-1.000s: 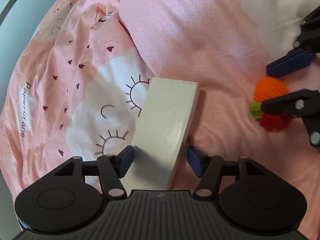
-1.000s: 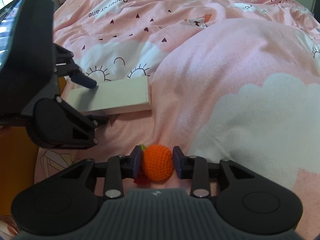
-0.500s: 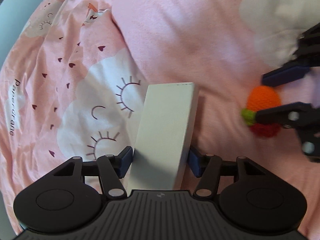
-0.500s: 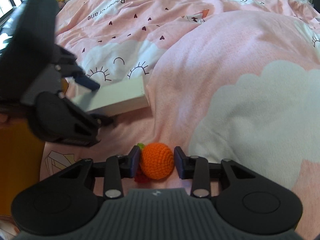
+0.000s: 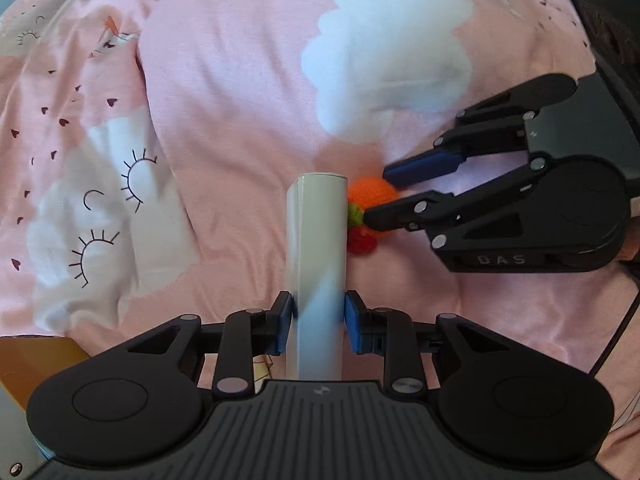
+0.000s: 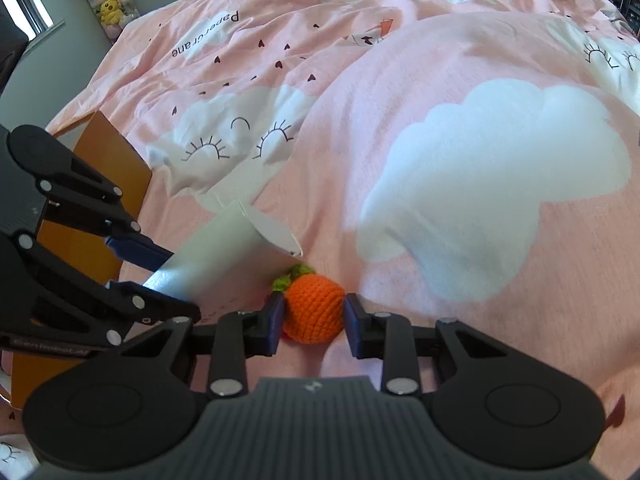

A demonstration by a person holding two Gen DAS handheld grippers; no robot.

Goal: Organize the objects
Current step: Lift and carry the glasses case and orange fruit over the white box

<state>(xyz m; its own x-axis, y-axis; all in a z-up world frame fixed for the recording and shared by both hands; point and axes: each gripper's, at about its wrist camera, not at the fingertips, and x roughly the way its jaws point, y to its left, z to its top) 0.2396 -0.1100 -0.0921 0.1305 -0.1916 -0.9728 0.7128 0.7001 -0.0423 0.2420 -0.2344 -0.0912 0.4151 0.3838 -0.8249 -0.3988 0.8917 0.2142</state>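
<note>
Left gripper (image 5: 316,320) is closing its jaws on the near end of the white box (image 5: 318,240), blue pads pressed against both narrow sides, the box tipped up on edge over the pink bed (image 5: 240,80). The hold sits right at one end, so the long free end could lever down and twist out between the pads. That far end is also just beside the crocheted orange toy (image 6: 314,312), and a swing there could knock it.

Right gripper (image 6: 314,320) is narrowing too, the toy sitting between its pads with the left one touching and the other close. The toy is soft and round; it may squash and pop forward, and its green leaves and red piece could drag on the duvet. The orange box (image 6: 100,184) waits at the left, near the left gripper's path.
</note>
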